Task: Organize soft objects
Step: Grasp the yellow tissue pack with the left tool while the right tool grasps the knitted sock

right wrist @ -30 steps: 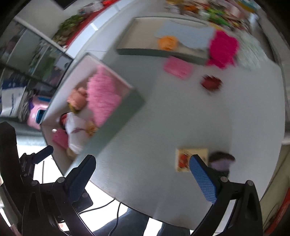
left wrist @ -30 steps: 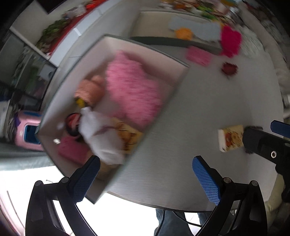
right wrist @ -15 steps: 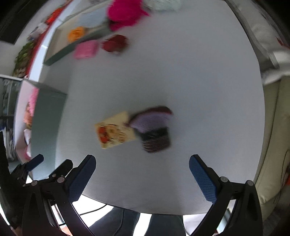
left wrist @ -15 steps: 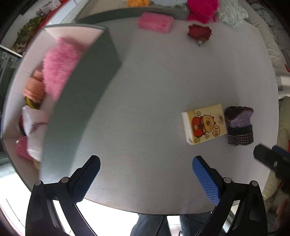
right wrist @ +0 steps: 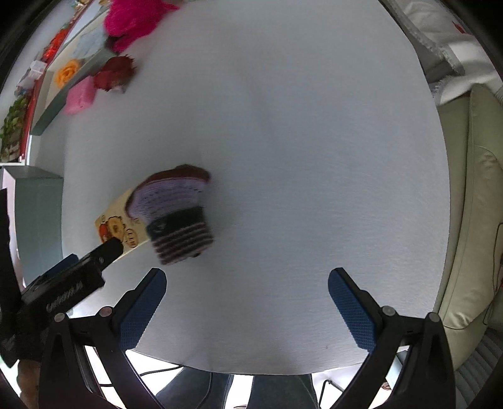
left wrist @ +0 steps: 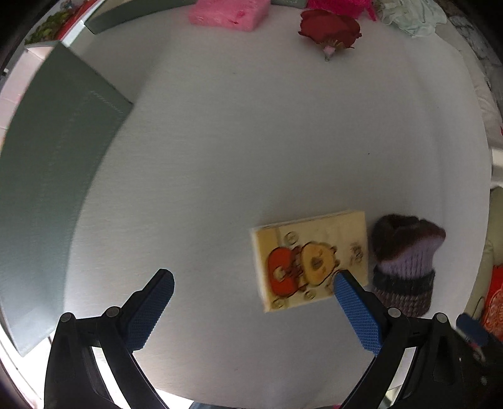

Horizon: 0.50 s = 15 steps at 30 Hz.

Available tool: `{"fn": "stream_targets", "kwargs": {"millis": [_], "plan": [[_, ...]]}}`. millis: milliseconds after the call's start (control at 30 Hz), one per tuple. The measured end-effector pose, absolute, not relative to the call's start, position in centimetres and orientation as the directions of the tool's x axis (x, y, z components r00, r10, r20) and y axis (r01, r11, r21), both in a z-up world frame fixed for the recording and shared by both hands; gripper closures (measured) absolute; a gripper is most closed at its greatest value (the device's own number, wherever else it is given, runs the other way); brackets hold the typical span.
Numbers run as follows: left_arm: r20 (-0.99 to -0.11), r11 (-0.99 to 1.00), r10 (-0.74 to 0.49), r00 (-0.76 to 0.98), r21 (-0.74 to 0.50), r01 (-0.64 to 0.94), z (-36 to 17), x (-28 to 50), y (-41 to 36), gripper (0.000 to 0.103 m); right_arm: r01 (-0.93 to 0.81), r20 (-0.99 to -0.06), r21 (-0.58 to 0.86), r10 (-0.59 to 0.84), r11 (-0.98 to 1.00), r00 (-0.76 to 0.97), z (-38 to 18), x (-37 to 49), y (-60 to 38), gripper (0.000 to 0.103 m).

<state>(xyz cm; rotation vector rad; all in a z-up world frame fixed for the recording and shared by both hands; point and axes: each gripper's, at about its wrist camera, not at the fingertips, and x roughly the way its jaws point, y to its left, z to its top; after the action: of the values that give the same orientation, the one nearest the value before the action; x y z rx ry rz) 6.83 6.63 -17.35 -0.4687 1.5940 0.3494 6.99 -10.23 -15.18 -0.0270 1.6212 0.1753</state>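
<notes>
White table (left wrist: 283, 151) fills most of what I see through both wrist cameras, and it carries loose soft things I judge not yet sorted. The grey-green box (left wrist: 53, 176) stands at the left edge in the left wrist view; only its outer wall shows, so I cannot tell what lies inside. A second shallow tray (right wrist: 56, 103) at the far side holds an orange flower (right wrist: 66, 73).

Left to do, as I read it: the knitted sock (right wrist: 179, 214), purple with a dark striped cuff, lies near the front of the table, touching or just beside the yellow tissue pack (left wrist: 311, 264). Further off sit a magenta fluffy piece (right wrist: 132, 19), a pink sponge (left wrist: 229, 12) and a dark red fabric flower (left wrist: 328, 30), the last two near the far tray.

My left gripper (left wrist: 251, 292) has its fingers spread wide and carries nothing, with the right finger over the tissue pack's corner. My right gripper (right wrist: 246, 292) is likewise wide and empty, low over bare table just right of the sock.

The two grippers are close together here, so they could crowd each other over the pack and sock.
</notes>
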Motion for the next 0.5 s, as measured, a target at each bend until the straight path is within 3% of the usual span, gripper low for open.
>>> {"fn": "stream_targets", "kwargs": {"millis": [300, 433, 500], "plan": [[-0.993, 0.879, -0.109, -0.037, -0.078, -0.471, -18.3, 9.3, 4.8, 0.001, -0.093, -0.992, 0.114, 0.107, 0.989, -0.07, -15.9, 7.4, -11.8, 0.0], [-0.997, 0.907, -0.019, -0.08, 0.016, -0.42, -18.9, 9.7, 4.5, 0.0, -0.091, -0.992, 0.109, 0.103, 0.99, -0.074, -16.3, 7.4, -11.8, 0.0], [-0.997, 0.898, -0.034, -0.071, 0.001, -0.44, -19.0, 9.2, 5.6, 0.0, -0.095, -0.992, 0.111, 0.104, 0.989, -0.076, -16.3, 7.4, -11.5, 0.0]]}}
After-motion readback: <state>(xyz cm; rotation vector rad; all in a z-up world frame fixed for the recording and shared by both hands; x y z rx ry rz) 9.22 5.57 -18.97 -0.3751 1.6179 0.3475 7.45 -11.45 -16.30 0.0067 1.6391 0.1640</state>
